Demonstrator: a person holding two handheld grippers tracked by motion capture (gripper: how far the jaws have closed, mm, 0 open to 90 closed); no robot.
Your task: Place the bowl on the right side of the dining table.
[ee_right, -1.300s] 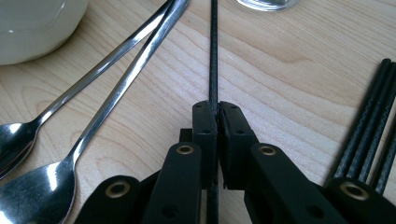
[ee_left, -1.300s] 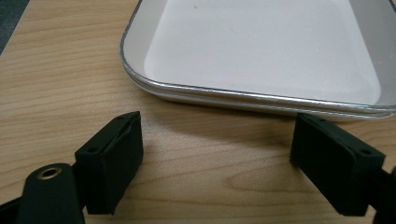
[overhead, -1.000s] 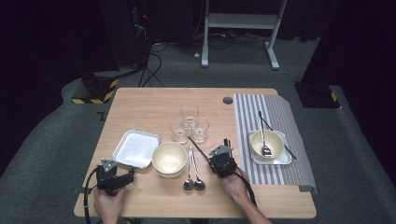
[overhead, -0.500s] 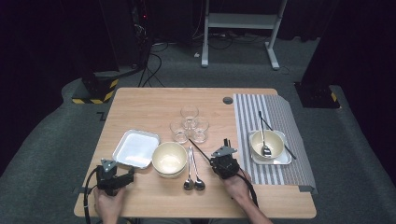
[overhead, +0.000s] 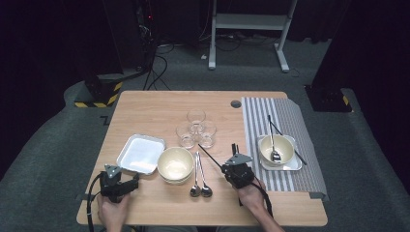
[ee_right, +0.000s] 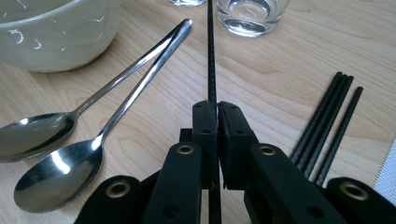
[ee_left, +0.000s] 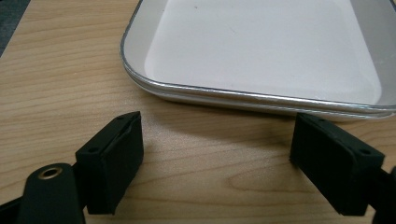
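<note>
No readable writing anywhere here, no labels, brands or numbers (just a faint stray mark beside the light wooden desk (overhead: 145, 116)).

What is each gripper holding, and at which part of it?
The right gripper is shut on one black chopstick, gripped partway along its length. The left gripper is open near the tray and holds nothing.

Chopstick (ee_right: 211, 56) tip cut off at top edge (right gripper view); tray (ee_left: 261, 56) far side cropped.
</note>
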